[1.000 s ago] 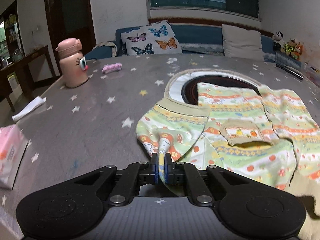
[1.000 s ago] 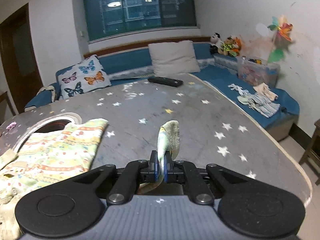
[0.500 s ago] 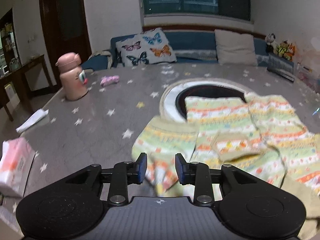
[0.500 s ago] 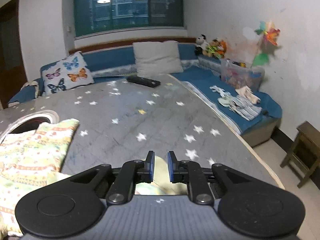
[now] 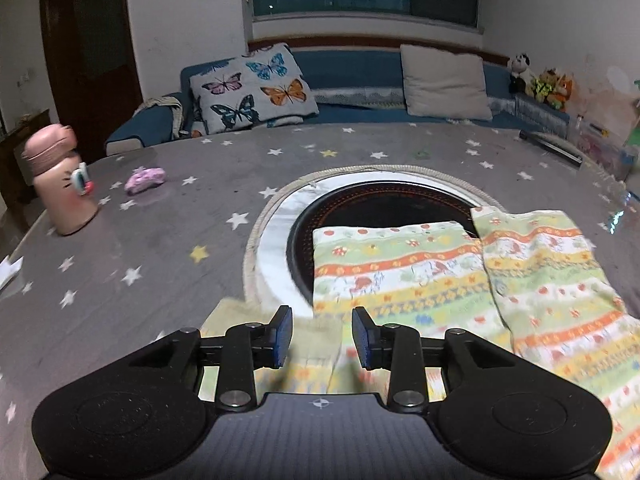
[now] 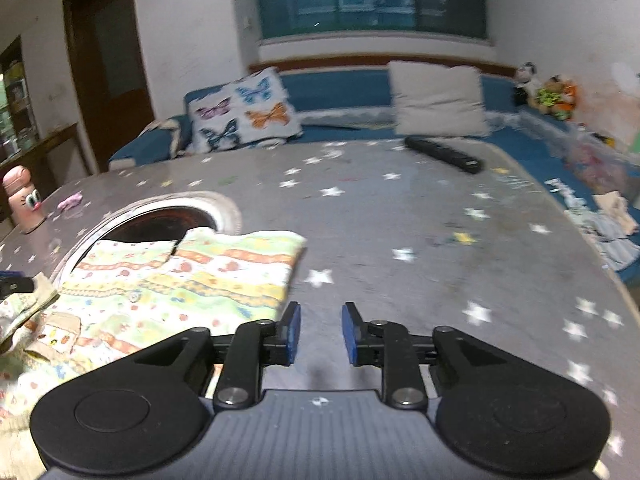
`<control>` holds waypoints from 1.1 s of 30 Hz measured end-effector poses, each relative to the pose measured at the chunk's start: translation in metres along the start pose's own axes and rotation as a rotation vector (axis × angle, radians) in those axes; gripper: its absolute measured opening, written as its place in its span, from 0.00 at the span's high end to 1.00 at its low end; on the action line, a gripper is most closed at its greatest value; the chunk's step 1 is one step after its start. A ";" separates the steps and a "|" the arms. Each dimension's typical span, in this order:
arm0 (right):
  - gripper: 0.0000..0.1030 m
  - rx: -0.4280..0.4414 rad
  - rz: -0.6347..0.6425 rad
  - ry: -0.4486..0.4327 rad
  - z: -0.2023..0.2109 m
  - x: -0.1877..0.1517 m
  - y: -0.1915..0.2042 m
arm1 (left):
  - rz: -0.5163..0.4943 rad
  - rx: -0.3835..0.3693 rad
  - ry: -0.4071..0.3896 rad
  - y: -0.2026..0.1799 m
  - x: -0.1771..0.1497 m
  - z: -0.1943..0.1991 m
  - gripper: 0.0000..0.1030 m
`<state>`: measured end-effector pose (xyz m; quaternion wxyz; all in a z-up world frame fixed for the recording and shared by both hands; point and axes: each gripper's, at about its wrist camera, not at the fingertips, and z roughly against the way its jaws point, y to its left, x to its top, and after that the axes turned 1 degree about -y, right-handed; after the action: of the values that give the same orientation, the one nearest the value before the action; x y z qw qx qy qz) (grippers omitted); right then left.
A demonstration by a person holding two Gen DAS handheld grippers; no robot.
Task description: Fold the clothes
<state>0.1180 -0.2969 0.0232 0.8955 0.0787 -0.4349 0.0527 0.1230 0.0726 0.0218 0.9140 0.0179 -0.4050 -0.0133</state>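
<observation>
A grey table (image 5: 168,248) printed with stars filled the room in front of a blue sofa (image 5: 352,76). The left gripper (image 5: 321,338) hovered low over the near edge of the patterned garment (image 5: 400,280), its jaws standing apart with cloth lying beneath the gap, neither pad pressing it. The right gripper (image 6: 320,334) hung over bare tabletop just right of the garment (image 6: 192,280), its jaws opening, nothing between them. The garment lay flat, its far end draped over a round dark opening (image 5: 380,204) set in the table; what lay inside could not be told. A pink bottle (image 5: 60,184) stood far left; a remote (image 6: 444,154) lay near the sofa.
</observation>
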 end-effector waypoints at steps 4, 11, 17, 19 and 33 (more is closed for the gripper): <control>0.73 0.049 0.019 0.035 -0.032 0.013 0.013 | 0.002 -0.005 0.042 -0.001 0.014 -0.031 0.63; 0.68 0.076 0.063 0.086 -0.085 0.032 0.026 | -0.021 -0.009 0.071 -0.003 0.026 -0.066 0.52; 0.68 0.079 0.046 0.109 -0.109 0.038 0.023 | -0.020 -0.055 0.083 -0.001 0.027 -0.081 0.61; 0.68 0.076 0.037 0.112 -0.114 0.039 0.021 | -0.024 -0.069 0.076 -0.001 0.028 -0.083 0.68; 0.97 0.060 0.089 0.038 -0.132 0.064 0.036 | -0.067 -0.028 -0.064 -0.005 0.047 -0.085 0.96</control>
<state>0.2531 -0.2352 -0.0037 0.8976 0.0849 -0.4190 0.1071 0.2174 0.0675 -0.0001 0.8999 0.0182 -0.4328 -0.0503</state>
